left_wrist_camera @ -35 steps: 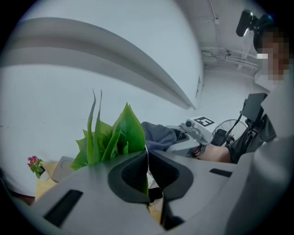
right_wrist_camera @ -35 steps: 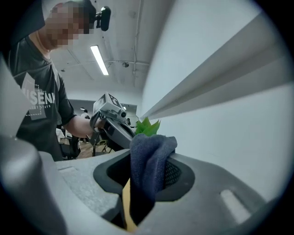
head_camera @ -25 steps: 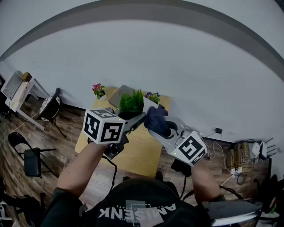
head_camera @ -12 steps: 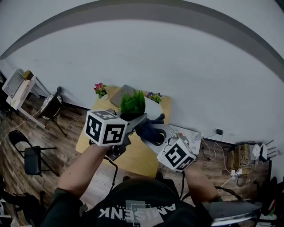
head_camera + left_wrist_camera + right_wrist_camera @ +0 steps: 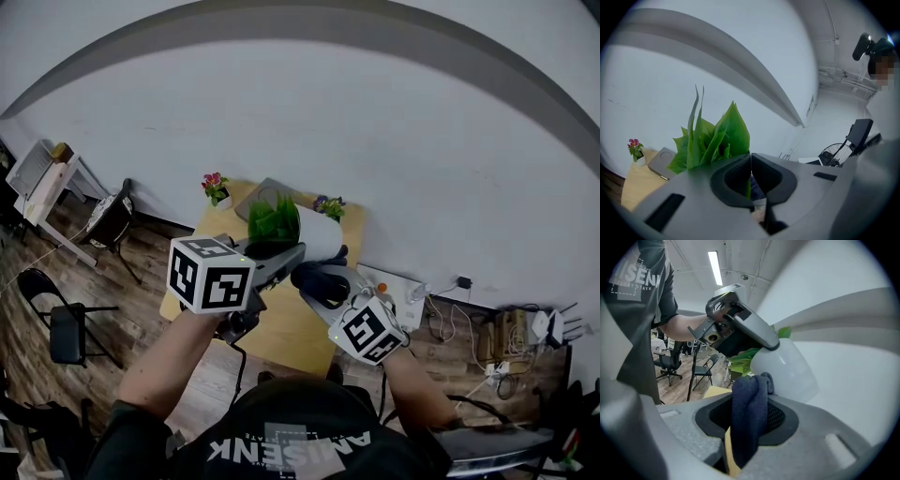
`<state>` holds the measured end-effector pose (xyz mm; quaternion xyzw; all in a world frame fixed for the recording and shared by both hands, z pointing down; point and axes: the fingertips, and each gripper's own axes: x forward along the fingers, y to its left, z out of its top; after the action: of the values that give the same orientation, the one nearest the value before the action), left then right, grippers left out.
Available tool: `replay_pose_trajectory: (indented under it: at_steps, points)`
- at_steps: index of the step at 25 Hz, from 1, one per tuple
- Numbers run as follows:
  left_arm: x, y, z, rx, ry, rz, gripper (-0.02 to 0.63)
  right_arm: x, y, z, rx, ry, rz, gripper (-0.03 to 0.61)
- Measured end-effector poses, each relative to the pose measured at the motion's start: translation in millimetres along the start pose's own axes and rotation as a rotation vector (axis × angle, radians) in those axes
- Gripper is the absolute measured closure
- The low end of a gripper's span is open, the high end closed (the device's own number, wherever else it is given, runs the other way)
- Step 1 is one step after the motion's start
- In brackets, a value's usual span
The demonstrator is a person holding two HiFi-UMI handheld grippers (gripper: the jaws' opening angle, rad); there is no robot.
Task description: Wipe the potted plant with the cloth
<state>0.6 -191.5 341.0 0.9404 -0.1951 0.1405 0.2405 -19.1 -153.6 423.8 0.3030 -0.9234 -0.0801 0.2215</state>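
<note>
Your wooden desk (image 5: 286, 328) lies below both hands, and the potted plant (image 5: 274, 221) is over its far half, green leaves to the left of its white pot. Your left tool (image 5: 751, 174) is pinched shut at the pot's top edge, with a sliver of leaf in the slit between its jaws. Your right tool (image 5: 751, 422) clamps the dark blue cloth (image 5: 749, 401), whose bunched end is just beside the pot's near side.

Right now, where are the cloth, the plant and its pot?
cloth (image 5: 750, 404): right gripper view, fold between the jaws.
plant (image 5: 733, 131): left gripper view, the broad leaf.
pot (image 5: 787, 369): right gripper view, its white wall.
</note>
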Motion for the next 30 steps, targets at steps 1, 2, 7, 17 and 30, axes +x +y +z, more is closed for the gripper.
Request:
replay_pose_trajectory:
  at_steps: [1,2,7,17,30]
  points:
    - [-2,2,0,-0.004,-0.003,0.002,0.607,-1,-3,-3,0.022,0.000,-0.009,0.449]
    - [-5,3,-1,-0.008,-0.006,0.004,0.609,-2,-6,-6,0.045,0.006,-0.018,0.449]
    - [-16,11,-1,-0.019,-0.025,0.025,0.609,-5,-25,-25,0.116,0.040,-0.066,0.448]
    - [-42,53,-34,0.078,0.061,0.199,0.607,-27,-54,-30,0.172,0.015,-0.144,0.449]
    - [-37,150,-118,0.235,0.328,0.400,0.607,-41,-65,-15,0.246,-0.053,-0.191,0.449]
